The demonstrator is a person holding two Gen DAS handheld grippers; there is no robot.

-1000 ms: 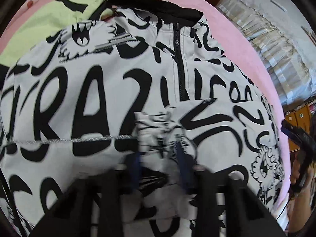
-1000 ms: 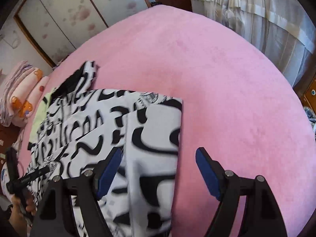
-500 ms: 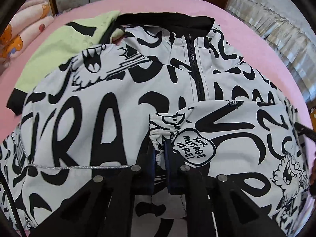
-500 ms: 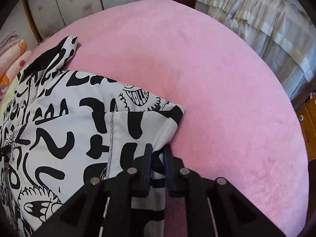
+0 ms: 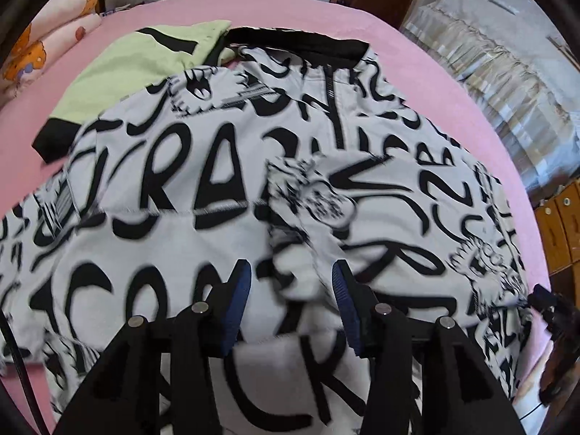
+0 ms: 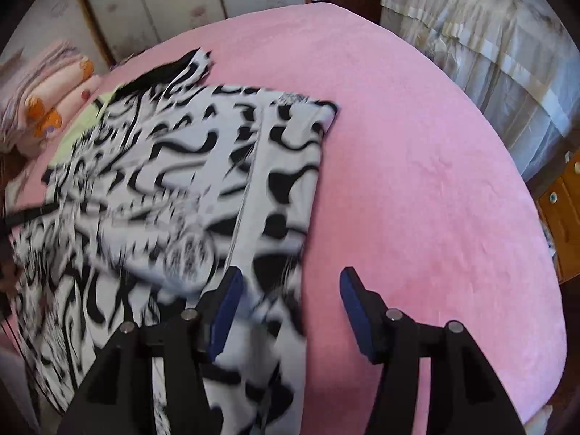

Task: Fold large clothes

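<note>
A home bedroom — a pink-covered bed (image 6: 417, 166), folded cartoon-print quilts (image 5: 40, 54) stacked beside sliding wardrobe doors (image 6: 174, 3), a frilled cover (image 6: 482, 58) — and wooden drawers (image 5: 558, 228) nearby.

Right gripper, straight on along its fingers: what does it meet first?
Most likely the right-hand edge of the black-and-white jacket, or the pink cover just beside it. The right gripper is open and straddles that edge; blur leaves the depth unclear.

even daylight, no glare; motion blur on the fabric; fisheye edges bend and darken
</note>
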